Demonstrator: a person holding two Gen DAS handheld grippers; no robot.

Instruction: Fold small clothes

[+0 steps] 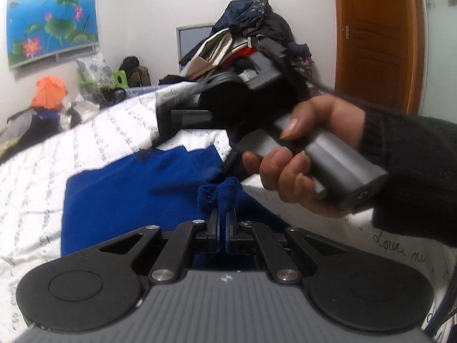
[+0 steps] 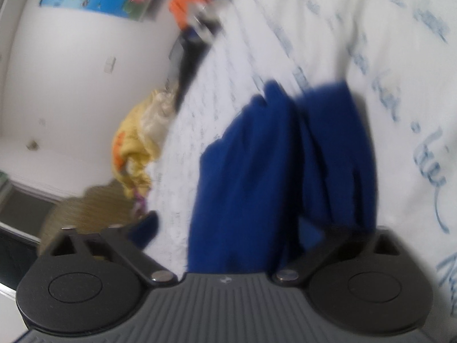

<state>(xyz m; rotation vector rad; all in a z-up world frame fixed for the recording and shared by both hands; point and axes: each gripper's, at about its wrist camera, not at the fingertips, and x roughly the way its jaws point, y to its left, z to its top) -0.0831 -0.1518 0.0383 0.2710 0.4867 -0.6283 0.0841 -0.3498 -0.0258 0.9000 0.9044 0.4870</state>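
A: Start at the left edge of the left wrist view. What is there?

B: A lotus poster (image 1: 52,14) on the wall, and below it an orange bundle (image 1: 50,93) at the far side of the bed. The white printed quilt (image 1: 94,137) runs across from there.

A: And the garment?

B: The blue garment (image 1: 137,185) lies on the quilt, spread to the left of centre. One bunched edge of it rises into the left gripper (image 1: 222,214), whose fingers are clenched together on that fold.

A: Further right?

B: Behind, a heap of clothes (image 1: 248,37) against the wall, then a brown door (image 1: 374,37). In front of them the right hand (image 1: 302,154), in a dark sleeve, grips the grey handle of the other tool. That tool points away to the left, above the far edge of the blue cloth.

A: Now the right wrist view.

B: It is blurred. At the left, a yellow cloth (image 2: 134,148) beside the bed. In the middle the same garment hangs or drapes in folds over the quilt, running down to the camera housing. The right gripper (image 2: 228,245) has its linkage arms swung wide, but the blue cloth covers the fingertips, so I cannot tell whether it holds anything.
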